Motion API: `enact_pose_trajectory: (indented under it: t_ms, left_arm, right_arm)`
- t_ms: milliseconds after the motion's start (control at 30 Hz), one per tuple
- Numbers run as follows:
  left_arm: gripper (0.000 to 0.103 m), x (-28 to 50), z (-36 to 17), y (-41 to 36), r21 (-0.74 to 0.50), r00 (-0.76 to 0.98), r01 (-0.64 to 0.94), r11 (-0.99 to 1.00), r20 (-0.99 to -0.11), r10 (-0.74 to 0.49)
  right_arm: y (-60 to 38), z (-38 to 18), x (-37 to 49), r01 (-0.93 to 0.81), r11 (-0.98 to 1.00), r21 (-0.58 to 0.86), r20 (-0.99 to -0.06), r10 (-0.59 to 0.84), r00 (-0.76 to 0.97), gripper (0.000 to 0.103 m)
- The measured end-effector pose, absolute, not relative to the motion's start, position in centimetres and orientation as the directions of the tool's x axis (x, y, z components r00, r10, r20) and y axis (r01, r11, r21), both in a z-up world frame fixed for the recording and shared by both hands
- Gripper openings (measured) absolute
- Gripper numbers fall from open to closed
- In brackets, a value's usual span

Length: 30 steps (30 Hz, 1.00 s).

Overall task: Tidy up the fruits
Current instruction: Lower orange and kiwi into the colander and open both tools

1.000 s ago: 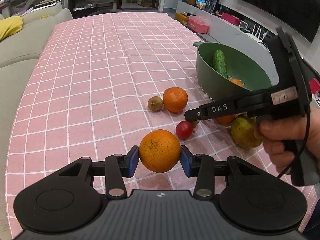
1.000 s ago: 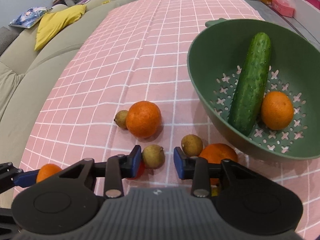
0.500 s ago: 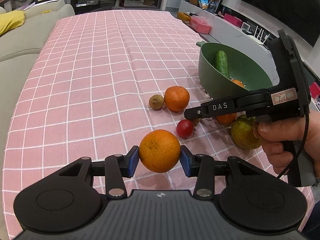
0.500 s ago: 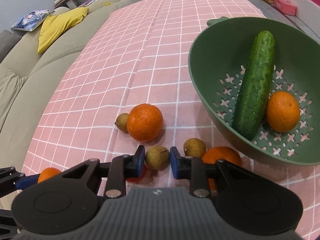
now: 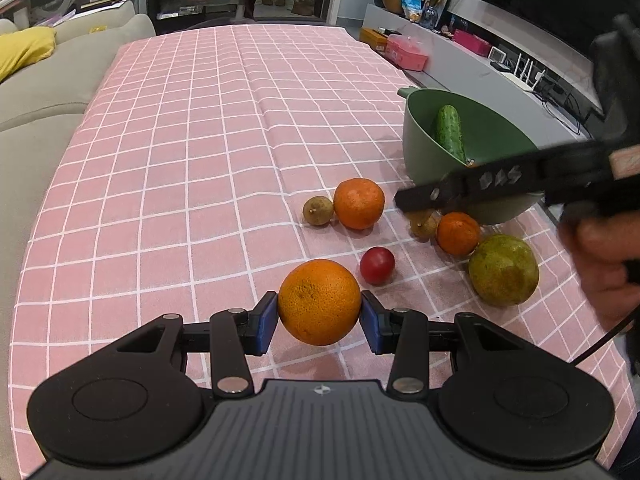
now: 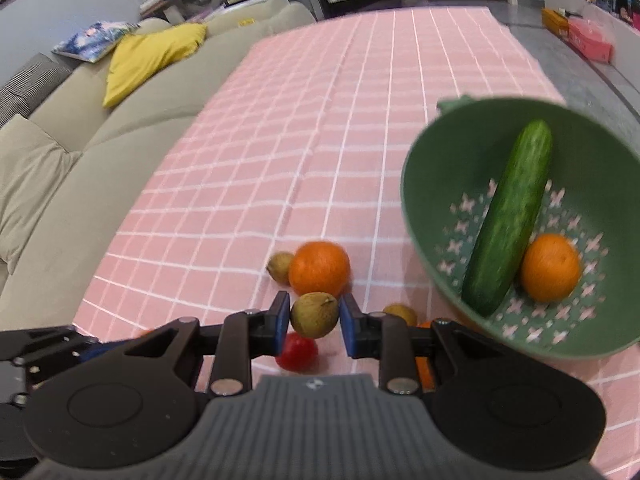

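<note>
A large orange (image 5: 319, 307) sits clamped between the blue pads (image 5: 267, 323) of the left gripper (image 5: 320, 322), the jaws spread only as wide as the fruit and pressing on both its sides. It hangs just above the pink checked tablecloth (image 5: 200, 160), with its shadow on the cloth below.

The right gripper (image 6: 314, 322) pinches a small brownish-green fruit (image 6: 314, 314) between its own blue pads (image 6: 282, 322), the jaws drawn in close on it. That fruit is held clear of the cloth, in front of a red tomato (image 6: 297, 352) that lies on the table below it. In the left wrist view the right gripper shows as a blurred black bar, and the person's hand (image 5: 604, 264) grips its handle at the right edge.

On the cloth beyond lie a second orange (image 5: 359, 203) touching a small brown fruit (image 5: 318, 210) on its left. Nearer the bowl are another small brown fruit (image 5: 424, 225), a smaller orange (image 5: 457, 233) beside it, and a big green-yellow fruit (image 5: 503, 270) touching that orange.

The green colander bowl (image 6: 424, 216) stands at the right of the table. Inside it a cucumber (image 6: 508, 216) leans lengthwise, with one orange fruit (image 6: 550, 267) resting against its lower end.

A beige sofa (image 6: 80, 152) with a yellow cushion (image 6: 148, 56) runs along the far left of the table.
</note>
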<state>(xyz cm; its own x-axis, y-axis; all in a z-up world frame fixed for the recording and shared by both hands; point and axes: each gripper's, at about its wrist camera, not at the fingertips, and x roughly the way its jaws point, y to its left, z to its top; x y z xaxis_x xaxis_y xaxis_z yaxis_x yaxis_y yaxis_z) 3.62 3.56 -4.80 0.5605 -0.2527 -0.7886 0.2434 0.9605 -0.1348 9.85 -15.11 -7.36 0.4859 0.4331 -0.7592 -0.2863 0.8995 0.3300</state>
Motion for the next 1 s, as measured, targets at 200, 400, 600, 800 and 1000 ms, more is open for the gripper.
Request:
enact_pose_trajectory:
  t_ms: [200,400,600,800,1000]
  left_arm:
    - [0.049,3.4,-3.5,2.0,-0.087,0.540,0.273,0.958,-0.810,-0.228]
    - [0.049,5.0,-1.1,-0.7,-0.076,0.547,0.313,0.947,-0.800,-0.245]
    - [0.049,7.1,0.3,-4.9,-0.058,0.554,0.373,0.926,-0.786,-0.273]
    - [0.049,9.5,0.2,-10.2,-0.036,0.537,0.427,0.903,-0.794,-0.286]
    - [0.049,12.9,-1.4,-15.8,-0.065,0.459,0.431,0.900,-0.843,-0.281]
  right_arm:
    - [-18.0,-4.8,9.7,-0.282,0.898,0.337,-0.721,0.438,0.537,0.023]
    - [-22.4,-2.2,10.2,-0.255,0.912,0.322,-0.678,0.410,0.610,0.023]
    - [-27.6,-1.0,11.3,-0.156,0.927,0.340,-0.652,0.352,0.672,0.023]
    - [-31.2,-0.7,11.9,-0.101,0.929,0.356,-0.651,0.324,0.686,0.023]
    - [-32.6,-1.5,13.4,-0.107,0.937,0.333,-0.684,0.318,0.657,0.023]
